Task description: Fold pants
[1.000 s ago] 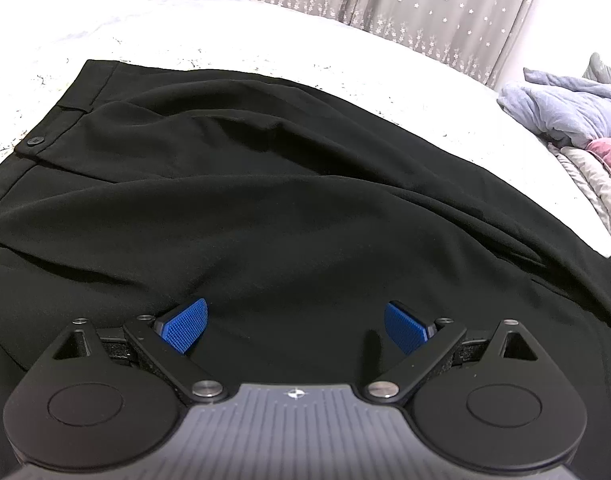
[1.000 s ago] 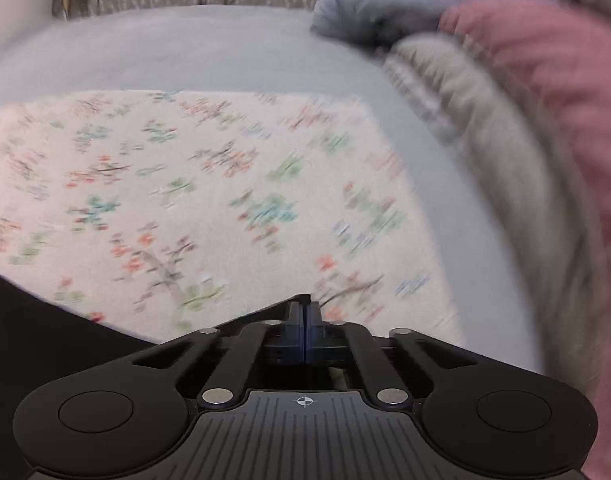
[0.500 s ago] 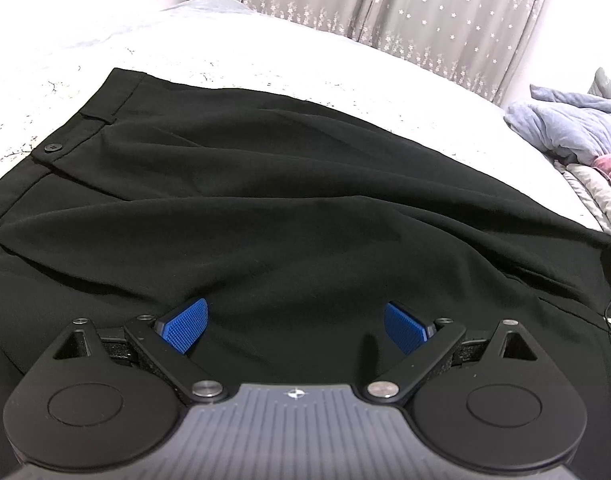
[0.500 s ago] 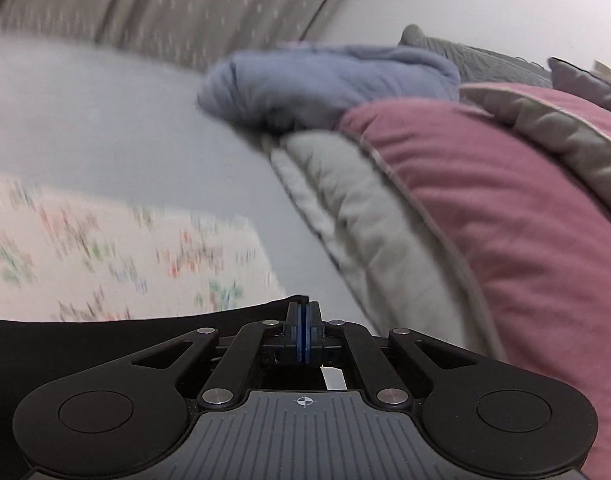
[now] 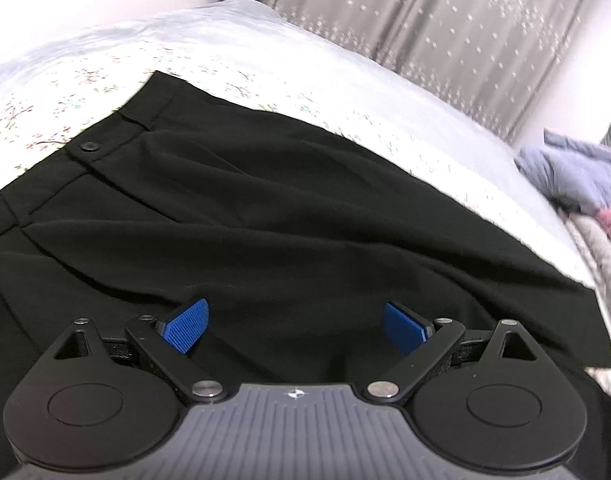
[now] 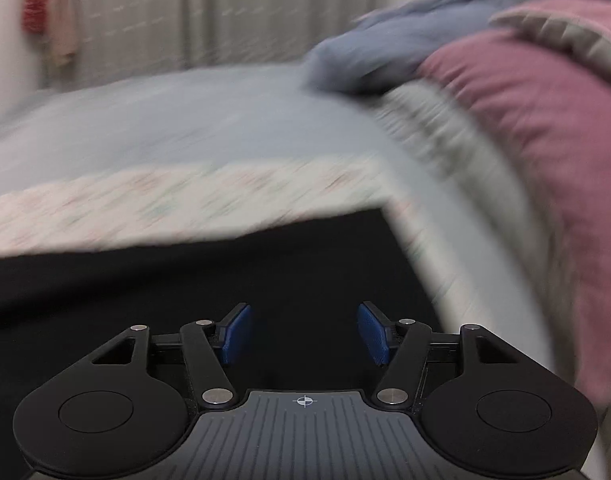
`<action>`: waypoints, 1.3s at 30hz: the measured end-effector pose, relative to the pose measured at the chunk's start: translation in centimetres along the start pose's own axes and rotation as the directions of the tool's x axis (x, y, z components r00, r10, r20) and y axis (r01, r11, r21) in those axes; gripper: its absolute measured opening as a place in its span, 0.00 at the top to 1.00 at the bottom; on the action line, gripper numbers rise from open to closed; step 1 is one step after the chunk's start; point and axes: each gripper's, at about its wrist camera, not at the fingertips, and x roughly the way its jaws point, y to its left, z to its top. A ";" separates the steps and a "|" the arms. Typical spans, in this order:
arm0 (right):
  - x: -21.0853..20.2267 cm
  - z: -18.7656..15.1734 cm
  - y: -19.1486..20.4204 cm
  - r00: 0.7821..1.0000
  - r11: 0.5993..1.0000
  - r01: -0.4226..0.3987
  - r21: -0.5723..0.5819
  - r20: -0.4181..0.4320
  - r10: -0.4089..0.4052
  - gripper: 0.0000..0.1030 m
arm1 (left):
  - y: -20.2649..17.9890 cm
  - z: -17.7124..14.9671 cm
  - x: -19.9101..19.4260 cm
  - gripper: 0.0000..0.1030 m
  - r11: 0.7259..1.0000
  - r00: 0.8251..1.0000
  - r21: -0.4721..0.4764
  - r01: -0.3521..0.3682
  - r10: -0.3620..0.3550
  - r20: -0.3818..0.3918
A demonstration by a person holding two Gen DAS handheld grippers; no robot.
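Black pants [image 5: 273, 216] lie spread on a floral sheet [image 5: 65, 92] on the bed, waistband and button [image 5: 88, 146] at the left, leg hem at the right. My left gripper [image 5: 295, 326] is open and empty, just above the middle of the pants. In the blurred right wrist view the pants [image 6: 225, 280] fill the lower frame, with their corner near the sheet's edge. My right gripper [image 6: 303, 334] is open and empty over this end of the pants.
A blue-grey blanket [image 5: 577, 172] and a pink and grey quilt [image 6: 537, 128] are piled at the right of the bed. Star-patterned curtains [image 5: 445, 28] hang behind it. The grey bedspread [image 6: 177, 120] stretches beyond the floral sheet.
My right gripper was shut and has opened, and now sits over the pants' end. My left gripper has pulled back a little, showing more of the bed.
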 end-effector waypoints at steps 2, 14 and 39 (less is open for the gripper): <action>-2.2 -2.6 2.7 0.998 0.998 -0.050 -0.037 -0.046 0.048 0.39 | 0.2 0.1 -0.4 0.02 1.000 1.000 0.000 -0.002 0.002 0.008; -7.0 -15.7 10.5 0.984 0.994 -0.046 -0.102 -0.175 0.028 0.20 | 1.3 -2.2 -0.8 0.02 0.992 0.988 0.066 -0.109 0.115 -0.100; -10.7 -19.6 10.5 0.991 0.990 -0.084 -0.110 -0.111 0.072 0.09 | 8.2 -1.2 -6.4 0.04 0.973 0.974 -0.067 -0.222 0.218 -0.067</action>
